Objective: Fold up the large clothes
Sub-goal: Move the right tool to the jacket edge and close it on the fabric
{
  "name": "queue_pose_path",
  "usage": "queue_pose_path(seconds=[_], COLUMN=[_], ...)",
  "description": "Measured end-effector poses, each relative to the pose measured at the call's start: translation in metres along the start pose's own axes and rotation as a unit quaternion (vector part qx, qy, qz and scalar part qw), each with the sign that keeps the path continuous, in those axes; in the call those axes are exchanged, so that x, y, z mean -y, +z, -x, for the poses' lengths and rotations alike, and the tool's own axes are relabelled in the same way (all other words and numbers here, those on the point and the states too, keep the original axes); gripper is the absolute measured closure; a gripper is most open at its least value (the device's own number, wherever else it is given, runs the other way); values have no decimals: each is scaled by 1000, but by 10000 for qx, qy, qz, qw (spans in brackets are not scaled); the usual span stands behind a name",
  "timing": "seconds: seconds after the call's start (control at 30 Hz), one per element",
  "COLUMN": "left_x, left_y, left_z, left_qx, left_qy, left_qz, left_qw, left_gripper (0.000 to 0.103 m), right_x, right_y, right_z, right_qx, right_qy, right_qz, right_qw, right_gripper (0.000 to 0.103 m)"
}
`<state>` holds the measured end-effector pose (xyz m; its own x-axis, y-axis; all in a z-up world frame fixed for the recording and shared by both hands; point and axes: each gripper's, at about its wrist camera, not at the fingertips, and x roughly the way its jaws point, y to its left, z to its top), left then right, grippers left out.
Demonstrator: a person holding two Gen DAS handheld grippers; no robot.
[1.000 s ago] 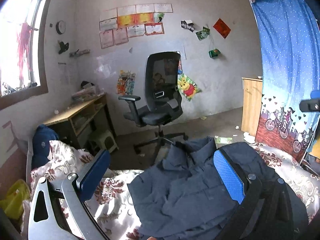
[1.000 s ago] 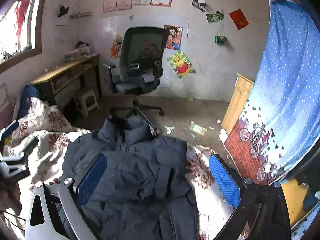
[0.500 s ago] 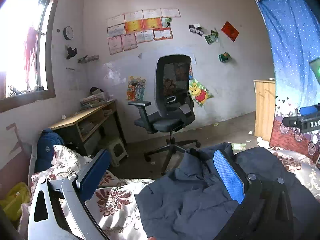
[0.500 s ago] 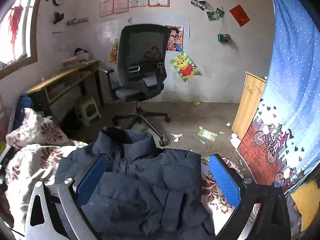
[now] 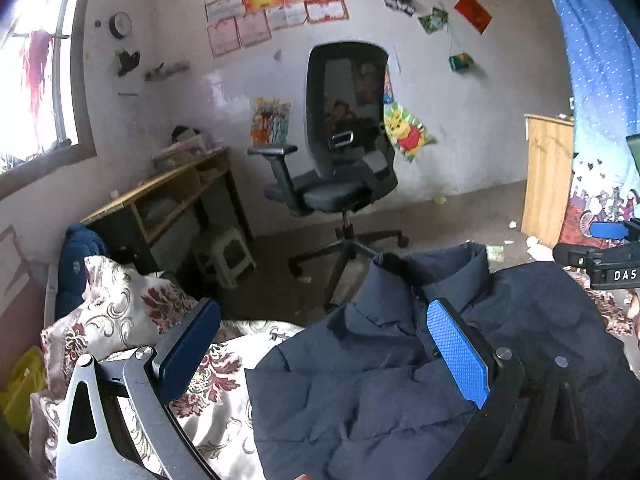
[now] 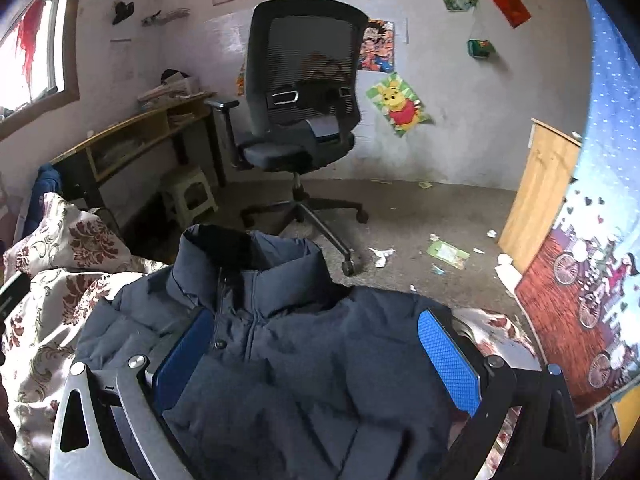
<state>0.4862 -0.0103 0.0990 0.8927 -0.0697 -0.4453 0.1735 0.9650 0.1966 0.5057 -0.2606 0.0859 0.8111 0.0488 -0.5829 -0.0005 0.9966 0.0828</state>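
Right now your left gripper [image 5: 320, 344] and right gripper [image 6: 316, 350] hover with fingers spread, released, over the quilted navy puffer jacket [image 6: 304, 360] on the floral-patterned bed [image 5: 120, 312].

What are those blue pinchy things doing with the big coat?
A person holds two pinchers and is getting ready to fold the dark blue puffy jacket, which lies spread on the flowered bedcover with its collar toward the office chair. The left gripper and the right gripper are both open above the jacket, gripping nothing. No fold shows yet.
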Motion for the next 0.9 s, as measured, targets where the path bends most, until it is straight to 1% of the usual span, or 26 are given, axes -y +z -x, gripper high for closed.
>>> queue_pose_path(seconds=[0.17, 0.27, 0.37, 0.47, 0.6, 0.67, 0.77, 0.83, 0.9], left_x=[-1, -4, -10, -16, -26, -31, -33, -27, -17], left_y=[0, -3, -9, -14, -15, -15, -9, -4, 4], left_z=[-25, -44, -66, -91, -123, -138, -155, -165, -173], left_qx=[-277, -484, -765, -1066, -1363, -1482, -1490, -1429, -1414], left_qy=[200, 317, 414, 423, 262, 83, -202, -301, -276], left_qz=[-17, -9, 46, 216, 614, 893, 1225, 1267, 1155], left_qw=[9994, 9983, 9962, 9932, 9884, 9849, 9810, 9811, 9828], left_gripper=[1, 1, 1, 1, 2, 2, 2, 2, 2], right_x=[9, 17, 25, 34, 45, 51, 59, 64, 67], right_y=[9, 12, 13, 13, 13, 14, 14, 17, 21], right_z=[-34, -60, -86, -107, -131, -139, -152, -158, -166], right_qx=[-110, -302, -494, -601, -783, -775, -846, -768, -793], right_qy=[255, 355, 406, 491, 709, 766, 874, 884, 921], right_qz=[-181, -269, -376, -524, -715, -771, -886, -938, -1027], right_qw=[9995, 9986, 9972, 9956, 9918, 9910, 9886, 9887, 9873], right_gripper=[0, 0, 0, 0, 0, 0, 0, 0, 0])
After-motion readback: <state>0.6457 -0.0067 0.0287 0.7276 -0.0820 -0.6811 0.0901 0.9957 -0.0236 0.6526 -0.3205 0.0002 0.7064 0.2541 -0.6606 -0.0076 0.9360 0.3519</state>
